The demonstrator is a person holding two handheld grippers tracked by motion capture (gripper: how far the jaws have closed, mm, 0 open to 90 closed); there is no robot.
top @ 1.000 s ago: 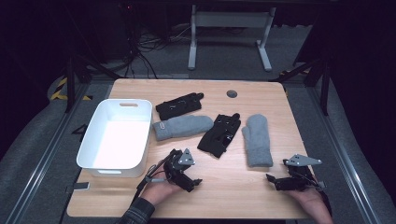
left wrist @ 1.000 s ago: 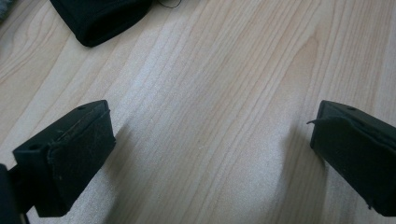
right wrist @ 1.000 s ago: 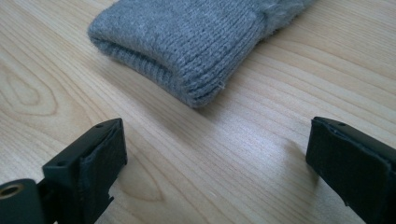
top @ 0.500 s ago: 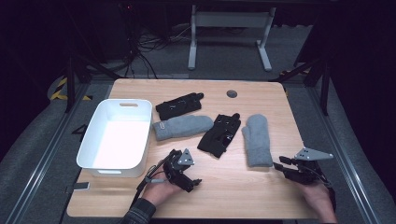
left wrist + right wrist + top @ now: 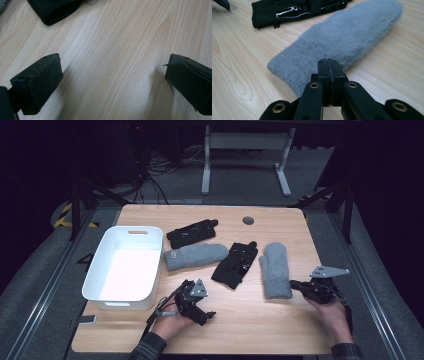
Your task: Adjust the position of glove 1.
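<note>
Two grey mittens and two black gloves lie on the wooden table [image 5: 260,330]. One grey mitten [image 5: 275,269] [image 5: 352,37] lies at the right, cuff toward me. My right gripper [image 5: 295,285] [image 5: 329,65] hovers just off that cuff; its jaws have just been closing and now stand shut, with no fabric seen between them. The other grey mitten [image 5: 195,256] lies left of centre. One black glove [image 5: 235,265] [image 5: 294,11] lies between the mittens, the second black glove [image 5: 192,232] farther back. My left gripper [image 5: 206,314] [image 5: 112,82] is open over bare wood, near that middle glove's cuff [image 5: 53,10].
A white tub [image 5: 100,292] stands at the table's left side, close to my left hand. A round dark grommet [image 5: 248,220] sits near the far edge. Bare wood runs along the front edge between my two hands.
My right hand has lifted and shifted a little to the right and away from me, beside the right mitten's cuff. The left hand has not moved.
</note>
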